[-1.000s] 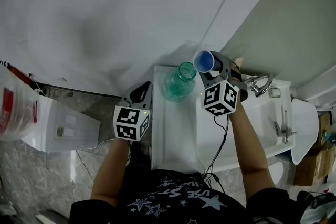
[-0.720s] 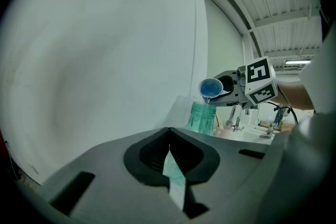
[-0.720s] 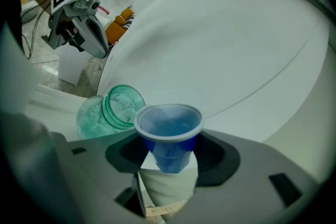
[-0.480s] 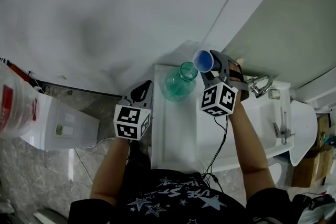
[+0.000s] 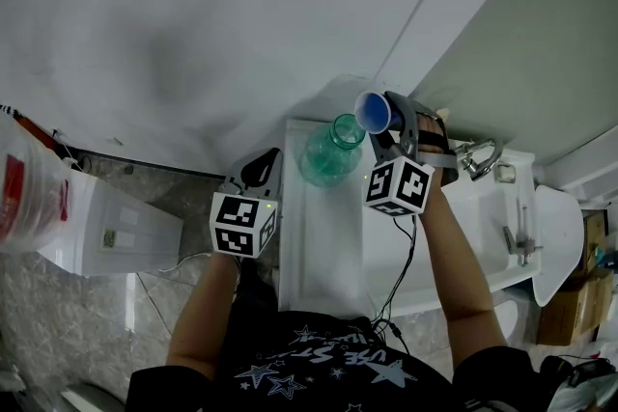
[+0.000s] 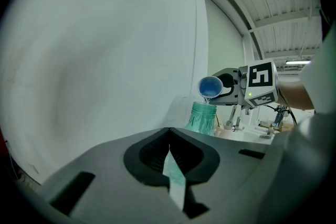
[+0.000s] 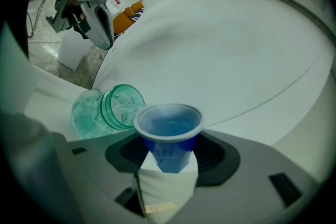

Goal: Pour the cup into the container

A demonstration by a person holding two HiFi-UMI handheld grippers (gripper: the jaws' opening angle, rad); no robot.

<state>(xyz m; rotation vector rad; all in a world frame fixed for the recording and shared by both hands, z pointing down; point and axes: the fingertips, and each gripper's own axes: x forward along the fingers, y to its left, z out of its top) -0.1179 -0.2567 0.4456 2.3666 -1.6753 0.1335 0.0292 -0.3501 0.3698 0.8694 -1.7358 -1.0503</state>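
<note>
A white counter (image 5: 323, 256) runs down the centre of the head view. At its upper end stands the green glass container (image 5: 326, 157). Just right of it, the right gripper (image 5: 383, 119) is clamped on the tipped blue cup (image 5: 373, 111), whose lip is over the container's mouth. Left of centre, the left gripper (image 5: 259, 171) has its jaws together, empty.

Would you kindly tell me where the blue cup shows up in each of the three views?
Head view: blue cup upper centre-right, tilted at the green jar mouth.
Left gripper view: blue cup right of centre, above the green jar.
Right gripper view: blue cup lower centre.
Shared landmark: the green jar, at its left there.
</note>
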